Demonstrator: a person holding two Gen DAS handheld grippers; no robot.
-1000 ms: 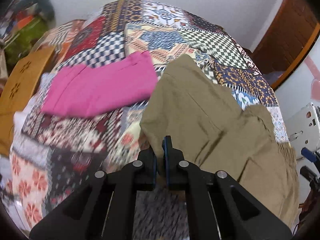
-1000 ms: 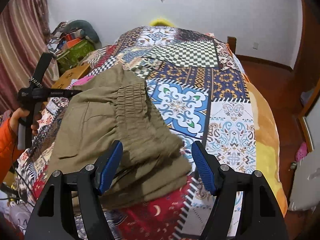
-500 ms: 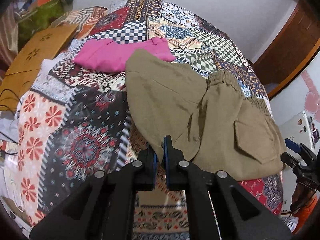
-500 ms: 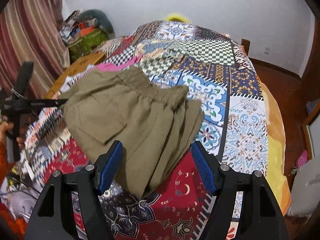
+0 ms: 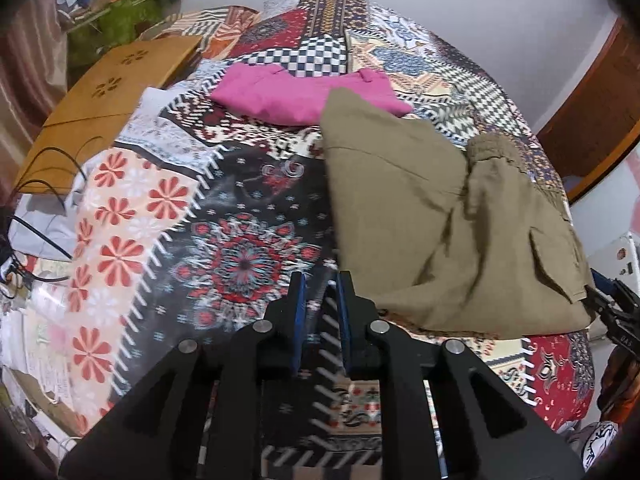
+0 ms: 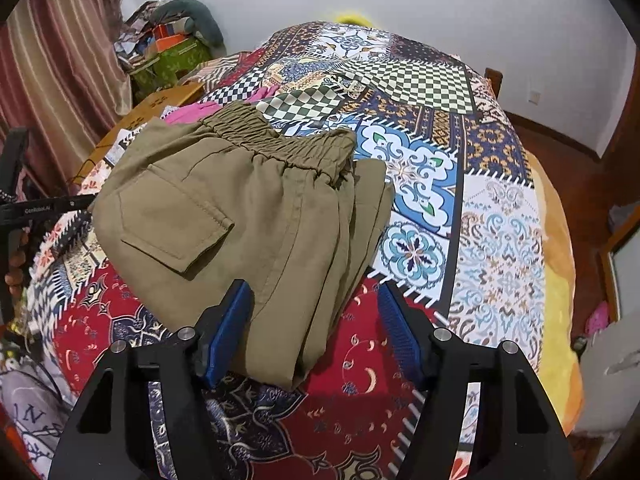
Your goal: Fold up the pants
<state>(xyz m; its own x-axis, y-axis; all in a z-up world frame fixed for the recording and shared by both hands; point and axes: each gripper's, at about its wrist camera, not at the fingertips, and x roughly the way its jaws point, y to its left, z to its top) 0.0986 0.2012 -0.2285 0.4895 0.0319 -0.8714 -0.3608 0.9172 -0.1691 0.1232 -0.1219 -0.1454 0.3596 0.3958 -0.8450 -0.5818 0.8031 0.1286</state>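
Currently the olive pants (image 6: 256, 220) lie folded on the patchwork bedspread (image 6: 500, 256), toward the bed's near end. Elastic waistband (image 6: 280, 144) faces the far end; a rear patch pocket (image 6: 176, 220) faces up. Fabric is stacked in several layers w/ stepped edges along the right side. In the left wrist view the same pants (image 5: 440, 220) sit right of center, pocket flap toward the lower right edge.

Right gripper (image 6: 316, 332): jaws spread wide, nothing clamped. Near edge of the pants sits between the blue pads; left pad (image 6: 228, 336) overlaps the fabric in view, contact cannot be confirmed. Right pad is over bare red bedspread.

Left gripper (image 5: 320, 312): jaws parted by a narrow gap, no cloth between them. Bedspread pattern shows through the gap. Pants edge lies just beside the right finger (image 5: 352, 320); touching or apart not determinable.

Pink garment (image 5: 304, 96) lies folded beyond the pants, partly covered by the pants' far corner. It also shows as a pink strip (image 6: 192, 114) behind the waistband in the right wrist view.

Wooden board w/ flower cutouts (image 5: 108, 108) sits at the bed's left side, black cables (image 5: 44, 208) draped over its near end. Striped curtain (image 6: 52, 60) and a green box (image 6: 176, 60) w/ clutter stand in the left corner. White wall (image 6: 460, 4) is behind the bed.
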